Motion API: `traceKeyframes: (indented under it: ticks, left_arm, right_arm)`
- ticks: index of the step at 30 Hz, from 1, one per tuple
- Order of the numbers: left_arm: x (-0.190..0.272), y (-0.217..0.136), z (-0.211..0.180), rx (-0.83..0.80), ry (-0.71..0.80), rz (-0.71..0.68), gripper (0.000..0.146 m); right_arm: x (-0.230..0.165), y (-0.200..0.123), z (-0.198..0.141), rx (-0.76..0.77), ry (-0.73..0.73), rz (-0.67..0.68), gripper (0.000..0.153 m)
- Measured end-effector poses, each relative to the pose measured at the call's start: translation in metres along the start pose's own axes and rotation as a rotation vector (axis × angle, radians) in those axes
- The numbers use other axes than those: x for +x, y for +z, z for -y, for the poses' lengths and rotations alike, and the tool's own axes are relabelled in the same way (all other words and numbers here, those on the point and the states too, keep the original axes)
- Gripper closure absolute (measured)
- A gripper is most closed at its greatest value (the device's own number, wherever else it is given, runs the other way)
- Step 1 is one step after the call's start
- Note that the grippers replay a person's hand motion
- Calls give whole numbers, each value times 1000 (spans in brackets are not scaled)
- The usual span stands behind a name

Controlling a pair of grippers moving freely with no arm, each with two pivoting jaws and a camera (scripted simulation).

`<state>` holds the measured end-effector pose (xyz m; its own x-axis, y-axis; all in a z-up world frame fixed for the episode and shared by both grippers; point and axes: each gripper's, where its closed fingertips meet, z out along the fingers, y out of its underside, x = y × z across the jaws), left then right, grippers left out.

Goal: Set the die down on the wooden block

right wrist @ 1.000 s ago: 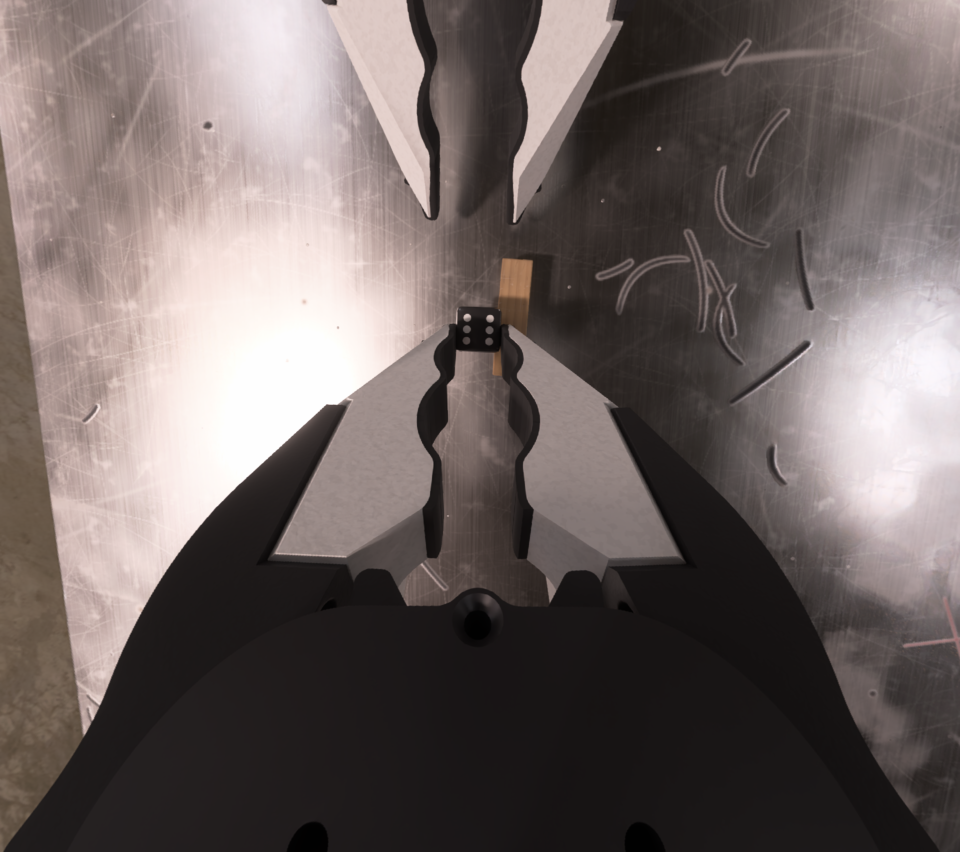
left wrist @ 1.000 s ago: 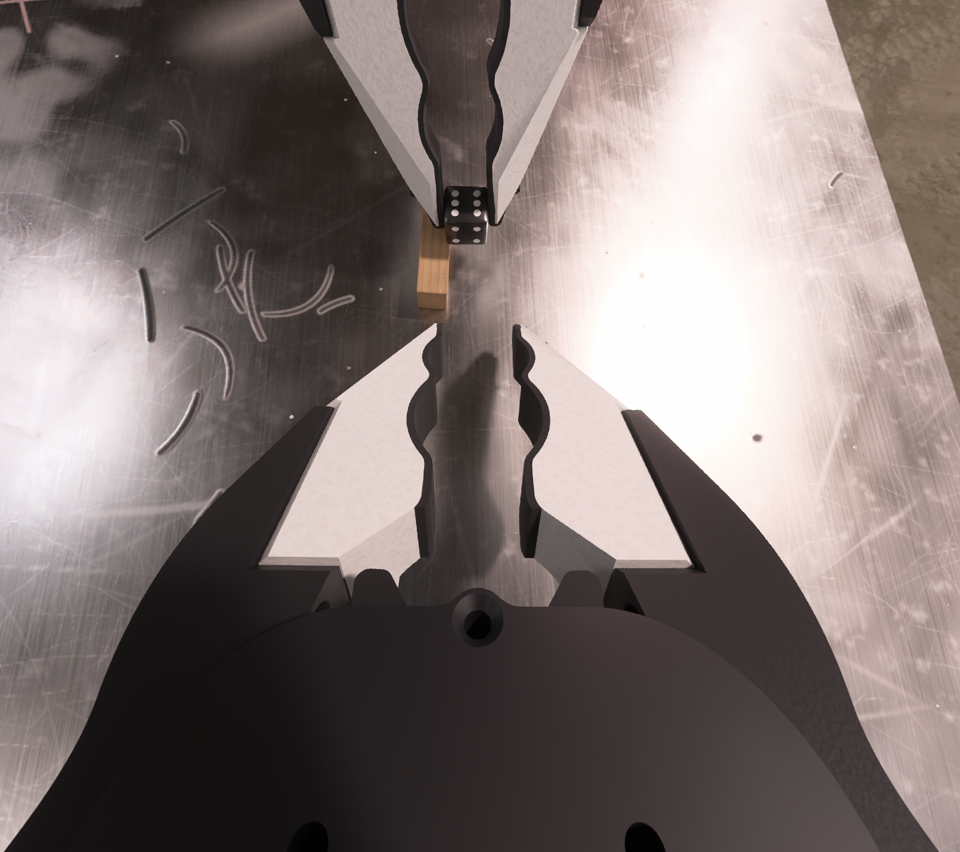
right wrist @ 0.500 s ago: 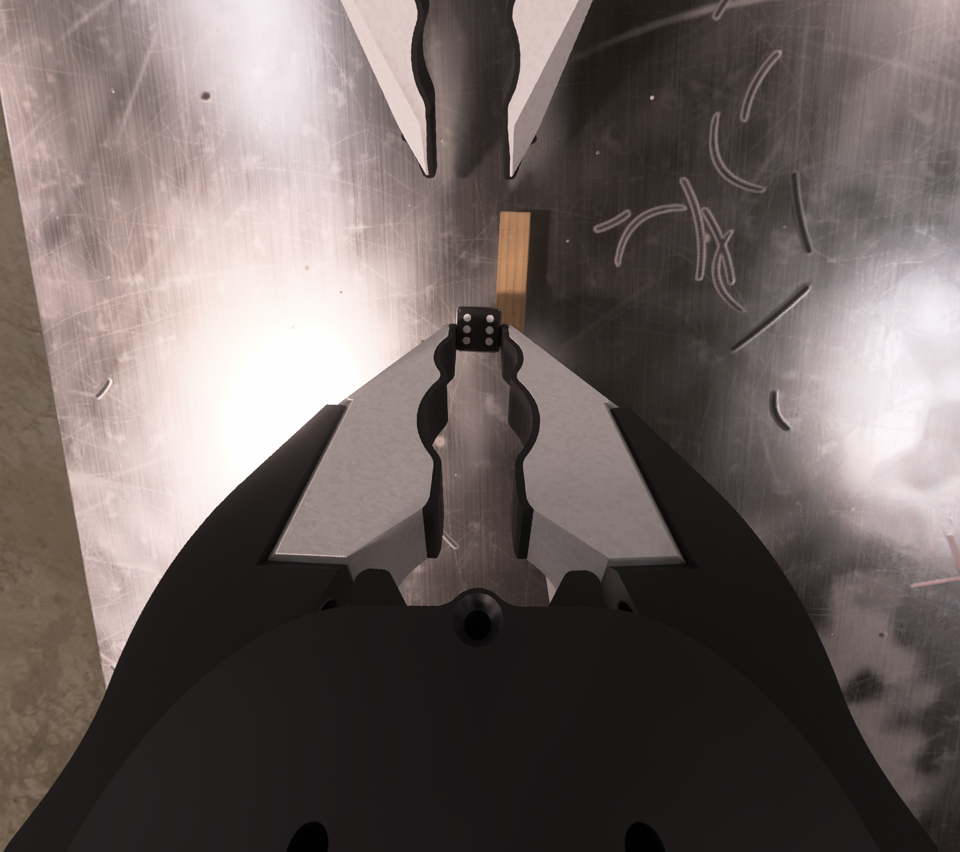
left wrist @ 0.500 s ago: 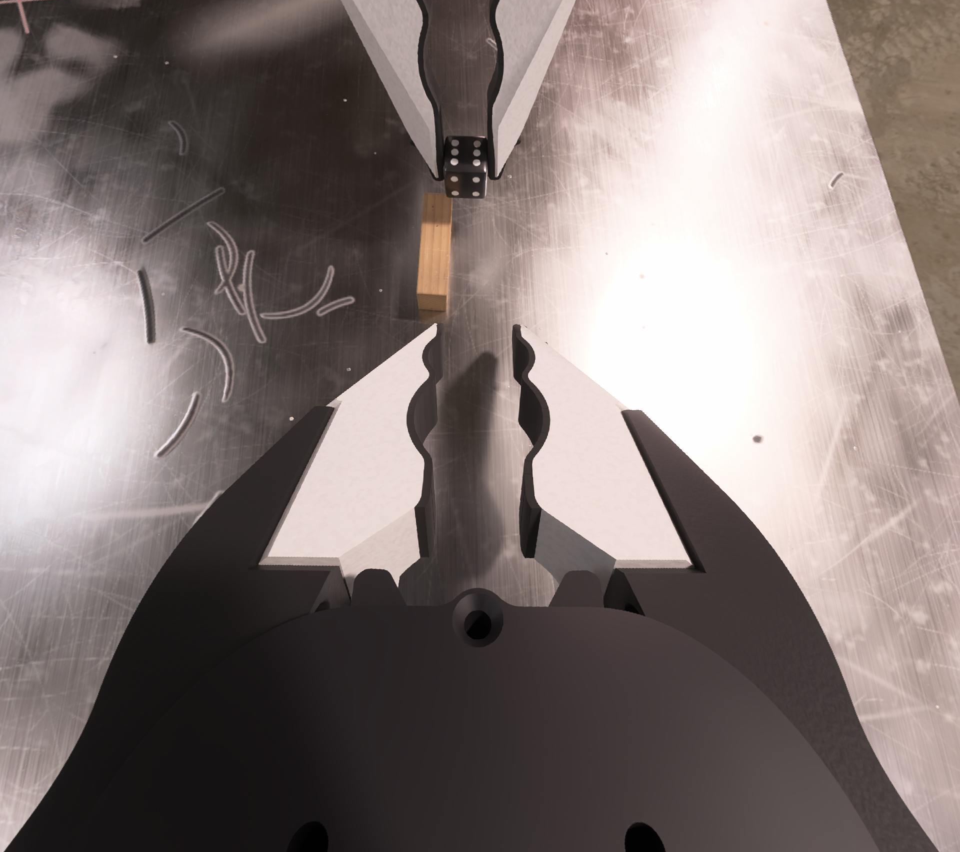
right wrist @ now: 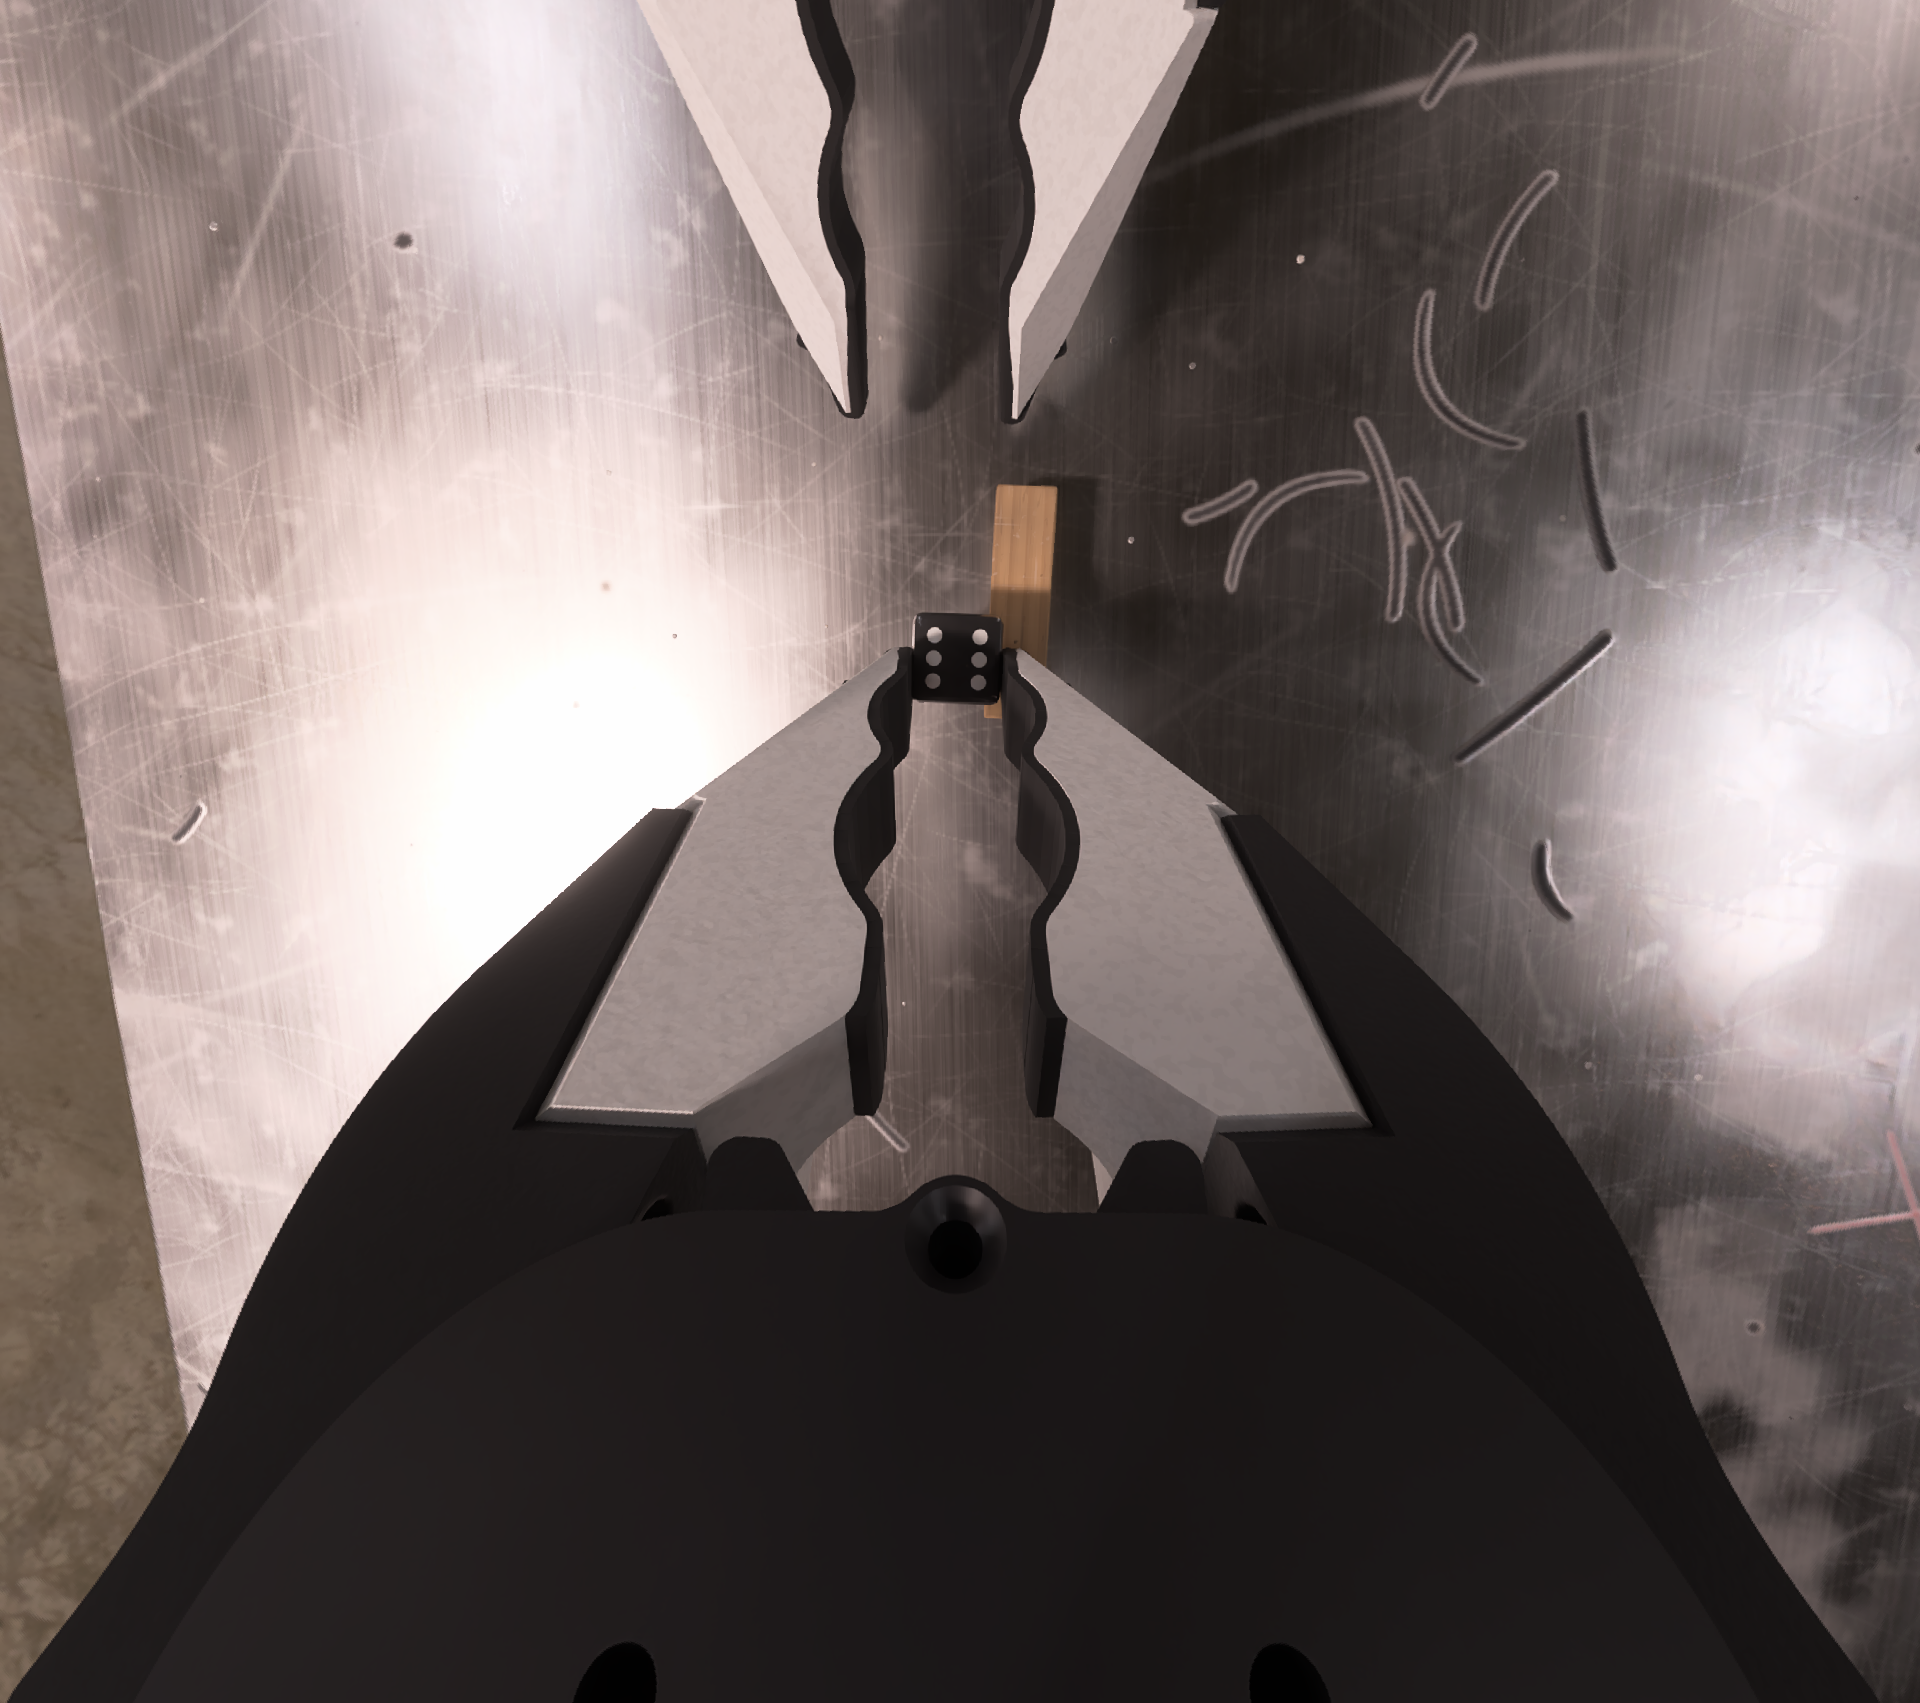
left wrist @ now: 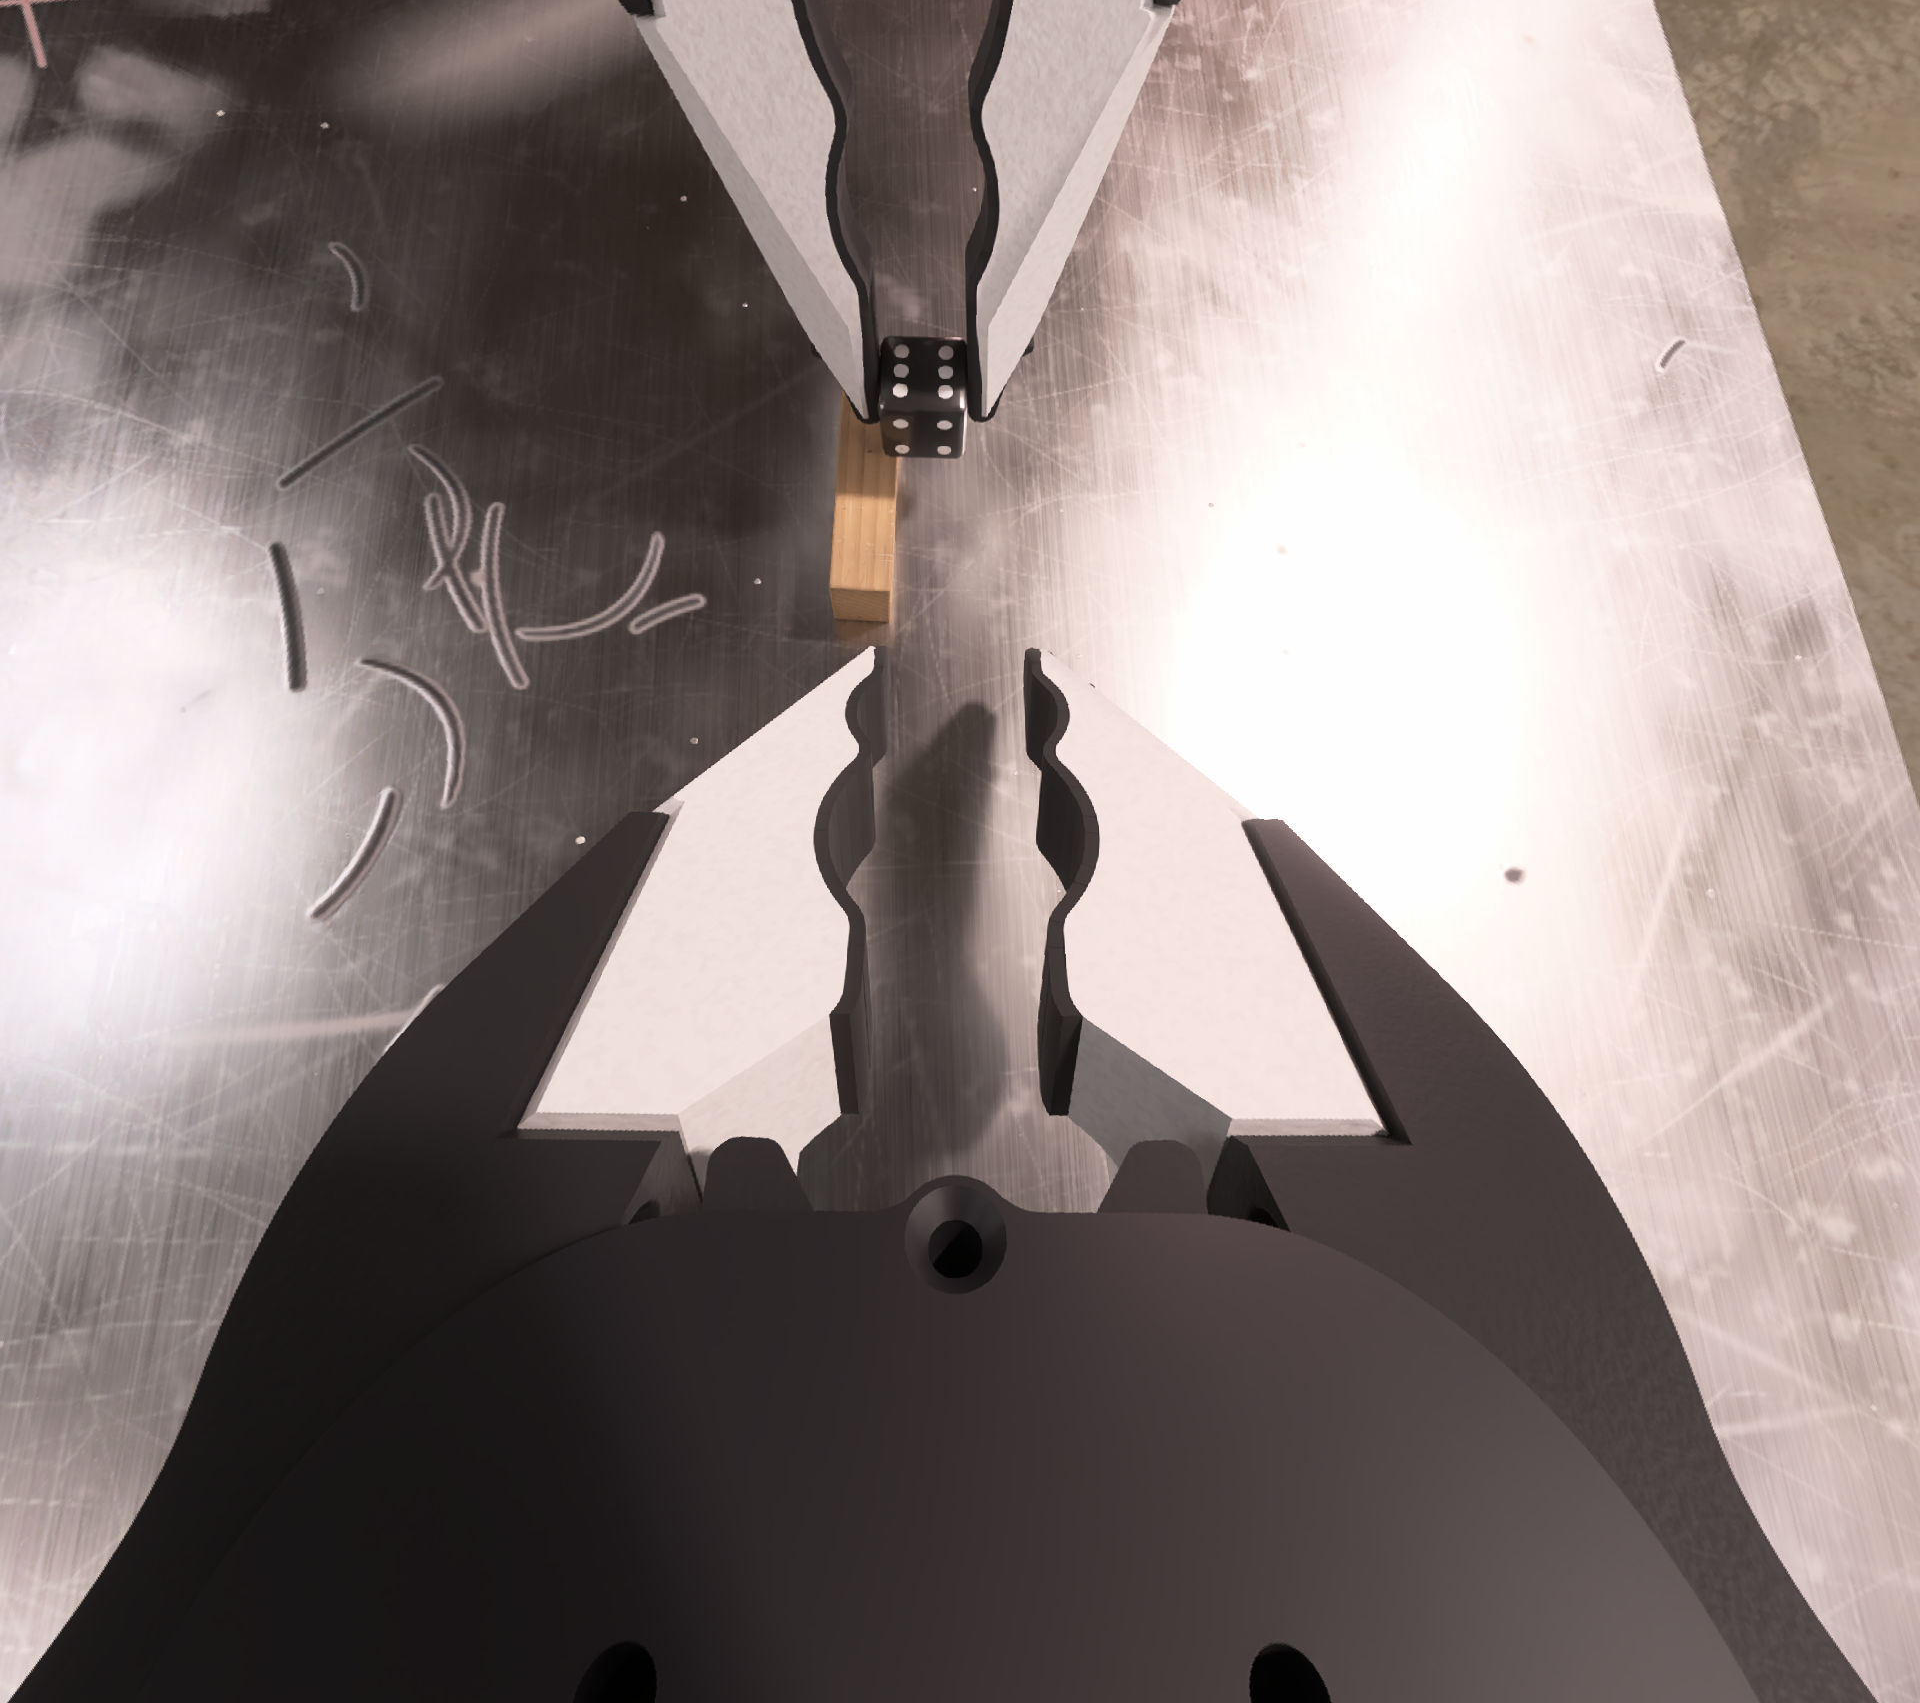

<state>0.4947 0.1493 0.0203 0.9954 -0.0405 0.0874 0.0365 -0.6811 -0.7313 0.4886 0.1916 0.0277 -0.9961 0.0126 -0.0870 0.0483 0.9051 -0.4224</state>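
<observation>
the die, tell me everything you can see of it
The die is a small black cube with white pips and slightly rounded edges, glossy like plastic. It is pinched at its two sides between the tips of the right gripper, held level. A six-pip face points up and a four-pip face points toward the left gripper. It overlaps one end of the wooden block, off to one side; whether they touch is unclear.

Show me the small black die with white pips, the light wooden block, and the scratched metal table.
Black die with white pips [right wrist: 954, 658], right wrist view, its six-pip face.
Light wooden block [left wrist: 864, 541], left wrist view, its long top face.
Scratched metal table [left wrist: 1351, 614], left wrist view, bare bright patch.
</observation>
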Motion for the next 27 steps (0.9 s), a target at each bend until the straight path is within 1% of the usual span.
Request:
traceKeyframes:
  ticks: [11,27]
  left_arm:
    - [0,0,0,-2,1,-3,121]
    - [1,1,-1,-8,5,-8,121]
  right_arm:
    - [1,4,0,-16,-4,-1,136]
    - [10,0,0,-16,12,-28,136]
